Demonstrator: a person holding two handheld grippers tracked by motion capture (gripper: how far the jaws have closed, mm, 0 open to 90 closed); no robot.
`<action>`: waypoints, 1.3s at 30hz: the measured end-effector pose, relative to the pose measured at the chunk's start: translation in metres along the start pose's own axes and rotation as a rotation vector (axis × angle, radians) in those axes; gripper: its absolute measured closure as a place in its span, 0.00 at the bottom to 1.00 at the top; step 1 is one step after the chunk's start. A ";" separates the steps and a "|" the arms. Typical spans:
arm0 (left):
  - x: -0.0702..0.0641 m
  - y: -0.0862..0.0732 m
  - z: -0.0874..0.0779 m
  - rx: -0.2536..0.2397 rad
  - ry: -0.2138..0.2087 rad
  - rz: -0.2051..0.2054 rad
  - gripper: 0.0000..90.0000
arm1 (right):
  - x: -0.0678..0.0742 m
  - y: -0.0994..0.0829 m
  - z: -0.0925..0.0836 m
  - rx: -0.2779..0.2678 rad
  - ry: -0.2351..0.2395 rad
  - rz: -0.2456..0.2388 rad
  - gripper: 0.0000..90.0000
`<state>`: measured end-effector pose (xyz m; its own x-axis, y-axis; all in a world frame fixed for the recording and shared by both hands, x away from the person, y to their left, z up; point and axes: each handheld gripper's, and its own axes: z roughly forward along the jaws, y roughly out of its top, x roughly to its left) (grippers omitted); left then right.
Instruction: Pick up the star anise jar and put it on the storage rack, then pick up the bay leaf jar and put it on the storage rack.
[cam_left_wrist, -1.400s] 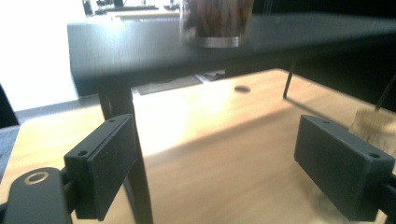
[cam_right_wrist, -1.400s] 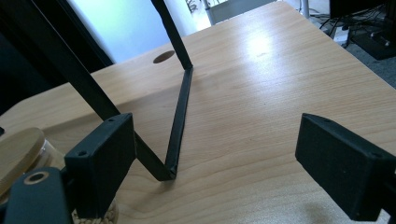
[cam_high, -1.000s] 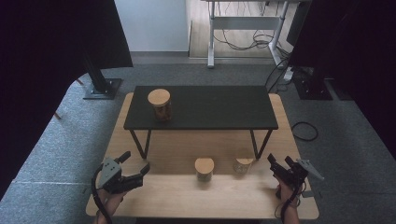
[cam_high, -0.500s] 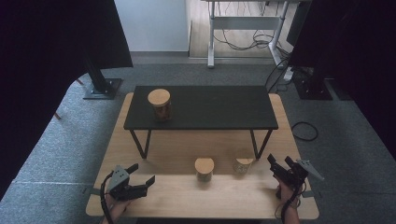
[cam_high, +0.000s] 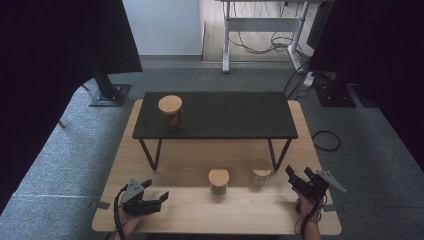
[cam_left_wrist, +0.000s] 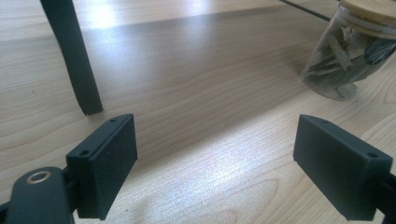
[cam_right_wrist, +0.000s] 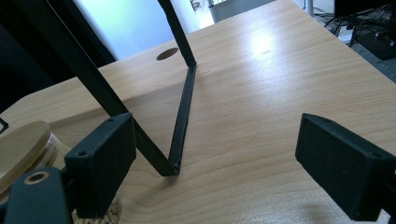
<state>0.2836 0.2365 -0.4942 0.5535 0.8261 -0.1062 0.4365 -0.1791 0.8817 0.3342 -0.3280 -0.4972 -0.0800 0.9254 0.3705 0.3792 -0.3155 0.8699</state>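
Observation:
Three glass jars with wooden lids are in view. One jar (cam_high: 170, 112) stands on the black shelf (cam_high: 225, 117), and two stand on the wooden table (cam_high: 190, 212) in front of it: a middle jar (cam_high: 218, 180) and a right jar (cam_high: 260, 177). My left gripper (cam_high: 156, 190) lies low over the table's front left, open and empty (cam_left_wrist: 217, 140), with the middle jar of dark dried leaves (cam_left_wrist: 345, 56) ahead at its upper right. My right gripper (cam_high: 298, 173) hovers at the front right, open and empty (cam_right_wrist: 217, 140), with the right jar (cam_right_wrist: 23, 149) beside its left jaw.
The shelf stands on thin black legs (cam_left_wrist: 74, 60), and one leg with its foot bar (cam_right_wrist: 184, 112) lies just ahead of the right gripper. A round hole (cam_right_wrist: 167, 53) is cut in the tabletop. Grey carpet surrounds the table, with stands and cables beyond.
My left gripper has sunk toward the tabletop and slid toward the front edge. The right gripper and the jars have stayed where they were.

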 end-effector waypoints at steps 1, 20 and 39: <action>0.000 0.000 0.000 -0.001 0.000 0.002 0.14 | 0.000 0.000 0.000 0.001 0.000 0.000 0.13; -0.003 0.000 0.001 -0.009 -0.028 -0.015 0.14 | -0.001 0.000 -0.003 0.010 0.026 -0.017 0.13; 0.032 -0.009 -0.002 -0.049 -0.080 -0.235 0.16 | 0.031 0.017 -0.057 -0.036 0.181 -0.088 0.14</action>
<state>0.2959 0.2656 -0.5045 0.4957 0.7969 -0.3452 0.5263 0.0405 0.8494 0.2857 -0.3165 -0.4528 -0.2770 0.8977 0.3427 0.3303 -0.2459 0.9113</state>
